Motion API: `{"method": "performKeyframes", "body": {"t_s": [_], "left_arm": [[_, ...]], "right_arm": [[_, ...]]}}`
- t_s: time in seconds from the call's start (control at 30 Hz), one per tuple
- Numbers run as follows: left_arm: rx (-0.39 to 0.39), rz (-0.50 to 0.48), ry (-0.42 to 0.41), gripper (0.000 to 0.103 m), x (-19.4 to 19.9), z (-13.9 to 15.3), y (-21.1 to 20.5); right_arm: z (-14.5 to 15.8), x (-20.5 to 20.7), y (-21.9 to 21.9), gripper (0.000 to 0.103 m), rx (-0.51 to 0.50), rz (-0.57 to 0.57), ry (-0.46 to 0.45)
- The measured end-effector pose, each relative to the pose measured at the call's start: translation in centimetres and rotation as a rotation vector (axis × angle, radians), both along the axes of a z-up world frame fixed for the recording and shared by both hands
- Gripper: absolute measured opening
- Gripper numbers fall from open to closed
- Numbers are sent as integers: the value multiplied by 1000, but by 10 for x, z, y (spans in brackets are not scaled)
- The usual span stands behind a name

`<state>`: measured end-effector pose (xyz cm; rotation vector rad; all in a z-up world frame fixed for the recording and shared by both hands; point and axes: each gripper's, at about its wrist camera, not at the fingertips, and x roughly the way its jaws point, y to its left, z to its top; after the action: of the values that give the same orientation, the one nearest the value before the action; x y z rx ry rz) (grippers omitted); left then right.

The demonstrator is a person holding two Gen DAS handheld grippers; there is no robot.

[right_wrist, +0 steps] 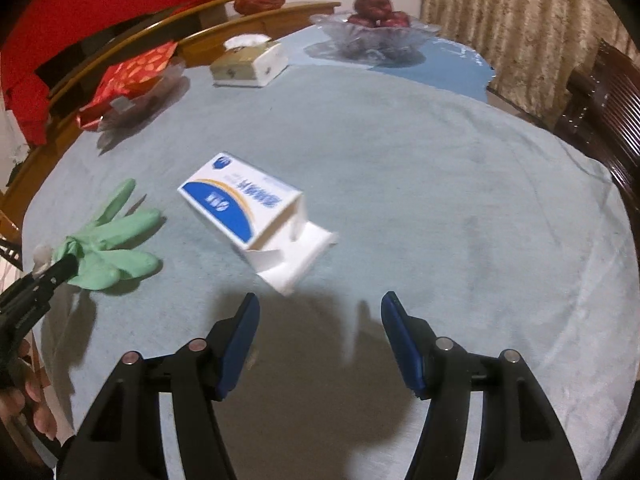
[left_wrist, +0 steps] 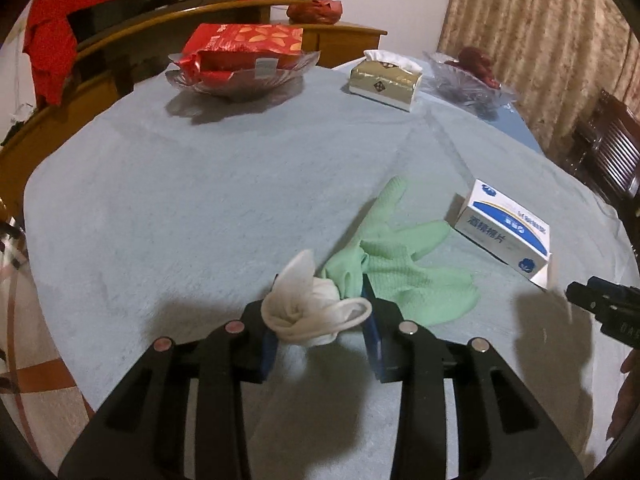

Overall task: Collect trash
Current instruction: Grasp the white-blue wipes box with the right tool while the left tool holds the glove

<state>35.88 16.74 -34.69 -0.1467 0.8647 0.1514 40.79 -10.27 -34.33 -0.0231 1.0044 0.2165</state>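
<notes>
Glove cuff (left_wrist: pixel 316 312) apparently between closed jaws.

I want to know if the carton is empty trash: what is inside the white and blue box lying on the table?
The white and blue box lies on its side with its end flap open. Only a shadowed bit of white inner wall shows; whether it holds anything cannot be seen.

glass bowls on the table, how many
2. One bowl at the far left holds a red packet; the other bowl at the far right holds dark red fruit. A tissue box sits between them.
</notes>
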Motion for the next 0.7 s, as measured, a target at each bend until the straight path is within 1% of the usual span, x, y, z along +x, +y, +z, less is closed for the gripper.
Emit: {"method": "performKeyframes", "body": {"t_s": [0.07, 0.17, 0.23, 0.3, 0.43, 0.5, 0.53, 0.57, 0.6, 0.63, 0.67, 0.7], "left_arm": [[5, -13, 9, 34, 5, -6, -3], [-25, -13, 22, 34, 14, -18, -1], [-26, -18, 23, 34, 18, -24, -2], [-13, -34, 17, 34, 21, -25, -2], [-14, -77, 14, 34, 29, -24, -2], [-15, -90, 14, 34, 31, -24, -1], [-11, -96, 14, 34, 32, -25, -1], [-5, -99, 14, 34, 32, -25, -2], [1, -102, 17, 34, 32, -25, -3], [1, -103, 18, 34, 32, -24, -4], [-3, -103, 19, 34, 32, -24, -4], [-9, -104, 21, 34, 31, -24, -5]], "right_arm": [[-4, 3, 8, 62, 10, 10, 3], [-9, 9, 19, 62, 11, 26, -1], [-11, 13, 25, 62, 17, 32, -2], [-12, 17, 30, 62, 17, 37, -4], [-17, 25, 37, 61, 14, 36, -10], [-20, 28, 38, 58, 20, 34, -7], [-21, 29, 39, 53, 24, 37, 0], [-23, 30, 40, 41, 28, 43, 7], [-24, 30, 42, 35, 34, 52, 12], [-23, 29, 43, 26, 36, 58, 9], [-23, 28, 44, 19, 36, 62, 7], [-22, 27, 45, 15, 38, 66, 7]]}}
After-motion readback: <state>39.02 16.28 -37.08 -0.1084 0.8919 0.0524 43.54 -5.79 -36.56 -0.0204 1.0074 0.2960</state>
